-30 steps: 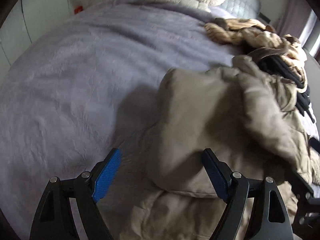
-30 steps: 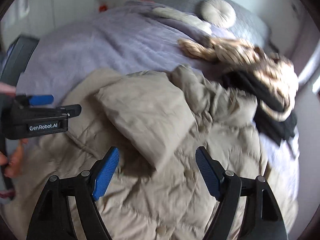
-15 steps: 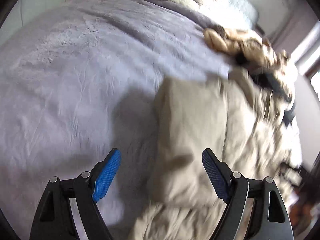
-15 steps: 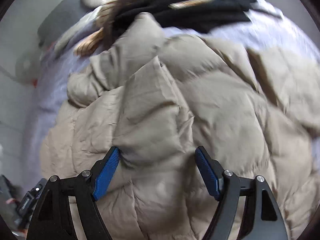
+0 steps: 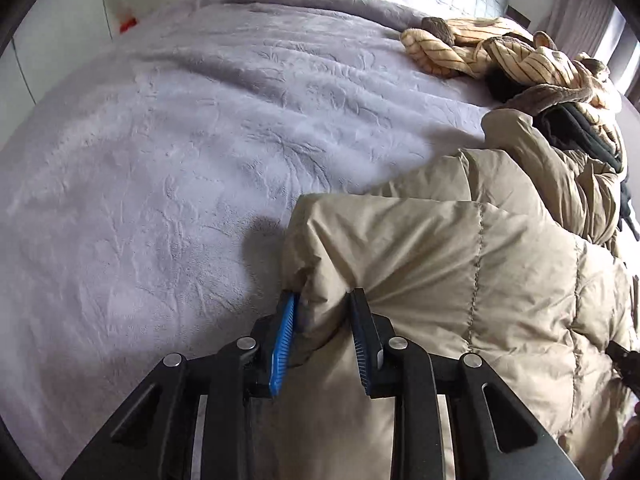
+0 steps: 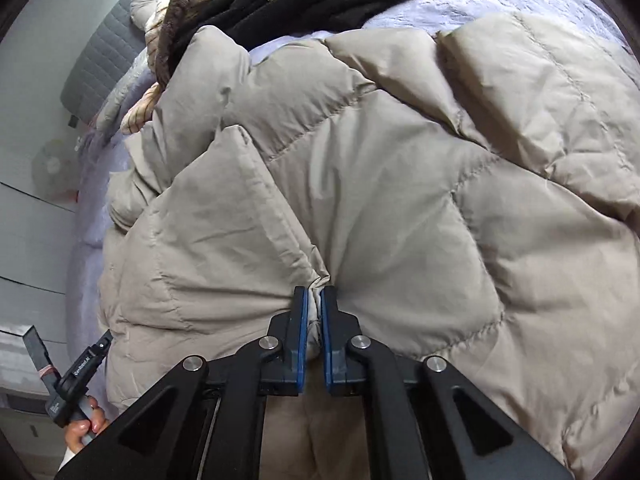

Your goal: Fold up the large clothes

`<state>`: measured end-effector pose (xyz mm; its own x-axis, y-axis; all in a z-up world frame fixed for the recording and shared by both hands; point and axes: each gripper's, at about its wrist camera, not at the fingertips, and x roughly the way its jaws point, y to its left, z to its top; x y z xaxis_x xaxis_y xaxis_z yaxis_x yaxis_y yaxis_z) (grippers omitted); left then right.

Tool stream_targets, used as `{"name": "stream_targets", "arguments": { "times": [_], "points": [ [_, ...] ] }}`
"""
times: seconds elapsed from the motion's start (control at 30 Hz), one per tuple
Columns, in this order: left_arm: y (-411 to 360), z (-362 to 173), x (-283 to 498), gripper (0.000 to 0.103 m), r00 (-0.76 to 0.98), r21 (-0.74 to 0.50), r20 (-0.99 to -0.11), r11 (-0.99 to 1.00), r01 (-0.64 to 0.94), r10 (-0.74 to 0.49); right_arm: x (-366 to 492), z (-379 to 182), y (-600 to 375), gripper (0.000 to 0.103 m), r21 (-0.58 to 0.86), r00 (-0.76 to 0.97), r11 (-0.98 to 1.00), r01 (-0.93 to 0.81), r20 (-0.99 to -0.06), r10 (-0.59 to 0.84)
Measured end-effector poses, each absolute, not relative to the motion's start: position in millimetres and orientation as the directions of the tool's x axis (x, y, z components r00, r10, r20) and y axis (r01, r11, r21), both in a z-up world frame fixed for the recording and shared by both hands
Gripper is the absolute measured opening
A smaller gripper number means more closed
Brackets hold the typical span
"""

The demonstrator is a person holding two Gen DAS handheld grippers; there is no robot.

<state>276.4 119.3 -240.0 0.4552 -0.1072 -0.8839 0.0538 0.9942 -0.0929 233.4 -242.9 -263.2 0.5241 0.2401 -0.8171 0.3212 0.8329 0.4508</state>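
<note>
Left gripper (image 5: 325, 300) jaws just closed, pinching beige puffer coat (image 5: 460, 280) corner; right gripper (image 6: 314, 294) clamped on fold; pinched cloth mostly hidden.

Look at the black tool (image 6: 76, 380) gripped in the hand at the lower left of your right wrist view: it carries small white lettering, too tiny and tilted to read. Nothing else you see bears any writing.

Black linked claw (image 5: 323, 334) arms, silver pivot screws, ribbed blue pads (image 5: 283, 344), white lettering
</note>
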Motion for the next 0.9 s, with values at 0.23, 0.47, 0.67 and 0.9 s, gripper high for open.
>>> {"name": "stream_targets", "arguments": {
  "times": [0.23, 0.47, 0.67, 0.9],
  "points": [
    [136.1, -202.3, 248.0, 0.030, 0.520, -0.065, -0.851, 0.997, 0.035, -0.074, 214.4, -242.5, -242.1, 0.021, 0.399, 0.527, 0.874, 0.276, -0.824, 0.209],
    [122.0, -190.6, 203.4, 0.030, 0.468, -0.089, -0.875, 0.991, 0.100, -0.126, 179.6, -228.8, -257.4, 0.048, 0.399, 0.529, 0.875, 0.273, -0.822, 0.210],
    [78.1, -192.9, 164.6, 0.064, 0.400, -0.107, -0.903, 0.984, 0.144, -0.157, 150.8, -227.0, -265.5, 0.059, 0.440, 0.509, 0.847, 0.297, -0.824, 0.249],
    [28.4, -179.3, 137.2, 0.098, 0.413, -0.075, -0.898, 0.978, 0.197, -0.152, 116.1, -222.6, -290.4, 0.081, 0.476, 0.507, 0.815, 0.331, -0.818, 0.272]
  ]
}}
